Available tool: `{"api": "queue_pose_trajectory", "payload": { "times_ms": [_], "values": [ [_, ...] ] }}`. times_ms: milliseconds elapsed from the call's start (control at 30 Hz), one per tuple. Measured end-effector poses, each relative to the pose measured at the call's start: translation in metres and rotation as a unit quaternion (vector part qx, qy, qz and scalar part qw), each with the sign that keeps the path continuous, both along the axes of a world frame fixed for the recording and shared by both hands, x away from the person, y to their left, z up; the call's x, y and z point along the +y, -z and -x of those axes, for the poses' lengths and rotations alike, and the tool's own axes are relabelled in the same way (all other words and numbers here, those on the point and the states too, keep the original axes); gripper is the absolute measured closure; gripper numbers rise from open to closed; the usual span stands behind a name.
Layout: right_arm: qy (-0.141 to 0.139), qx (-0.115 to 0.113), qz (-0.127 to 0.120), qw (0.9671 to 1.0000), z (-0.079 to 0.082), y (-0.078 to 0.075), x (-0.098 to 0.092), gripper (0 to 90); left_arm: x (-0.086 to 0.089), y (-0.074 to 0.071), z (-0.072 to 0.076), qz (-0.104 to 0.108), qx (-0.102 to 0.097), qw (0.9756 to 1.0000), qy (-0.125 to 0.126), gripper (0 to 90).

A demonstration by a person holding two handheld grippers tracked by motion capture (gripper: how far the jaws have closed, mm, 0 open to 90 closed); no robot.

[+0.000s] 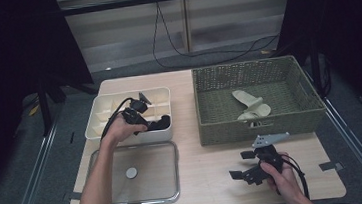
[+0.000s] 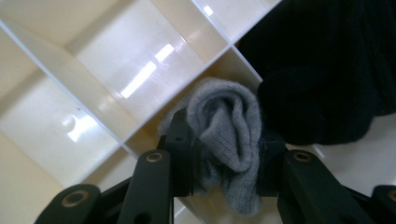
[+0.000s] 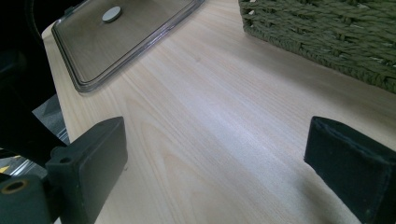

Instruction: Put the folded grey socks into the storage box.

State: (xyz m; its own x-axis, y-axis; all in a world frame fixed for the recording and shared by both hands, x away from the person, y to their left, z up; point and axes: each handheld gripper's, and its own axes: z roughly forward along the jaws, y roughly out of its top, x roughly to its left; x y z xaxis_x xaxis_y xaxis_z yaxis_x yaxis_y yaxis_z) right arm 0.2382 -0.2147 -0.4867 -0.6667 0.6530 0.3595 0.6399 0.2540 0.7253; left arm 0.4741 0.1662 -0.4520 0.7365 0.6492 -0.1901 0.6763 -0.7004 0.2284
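We find the left gripper [image 2: 224, 154] jaws clamping a grey sock [image 2: 229, 135]; beside them, a black sock [image 2: 327, 70] risks snagging; right gripper [image 3: 219, 154] jaws wide, empty.

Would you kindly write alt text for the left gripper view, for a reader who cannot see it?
The left claw grips a rolled grey knitted sock over a glossy cream plastic divided organiser box. A bulky black knitted fabric item lies at the sock's right, touching it.

Rolled grey knitted sock [image 2: 229, 140]: lower end cut off by the frame's bottom edge. Black knitted bundle [image 2: 327, 70]: cropped at top and right.
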Motion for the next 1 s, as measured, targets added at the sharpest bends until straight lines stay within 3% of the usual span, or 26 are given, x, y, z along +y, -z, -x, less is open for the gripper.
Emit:
{"api": "queue_pose_trajectory", "payload": {
  "times_ms": [200,367,433,667,900,1000],
  "values": [
    [0.002,0.003,-0.002,1.0,-0.001,0.001,0.0,5.5,-0.002,0.001,0.0,-0.005,0.005,1.0,0.004,66.0],
    [0.003,0.005,-0.002,1.0,-0.001,0.001,0.0,5.5,-0.01,-0.001,0.004,-0.036,-0.005,0.9993,0.012,64.9],
    [0.003,0.004,-0.002,1.0,-0.001,0.0,0.0,5.5,-0.01,-0.002,0.004,-0.037,-0.004,0.9992,0.012,63.7],
    [0.006,0.005,-0.002,1.0,-0.001,0.0,0.0,5.3,-0.005,-0.005,0.006,-0.014,-0.022,0.9996,0.014,59.0],
    [0.014,0.007,-0.008,0.9998,-0.005,0.0,-0.001,5.3,-0.001,-0.008,0.005,-0.002,-0.023,0.9995,0.02,55.9],
    [0.014,0.008,-0.01,0.9998,-0.006,0.001,-0.001,5.3,0.002,-0.01,0.006,0.014,-0.026,0.9994,0.02,54.3]
  ]
}}
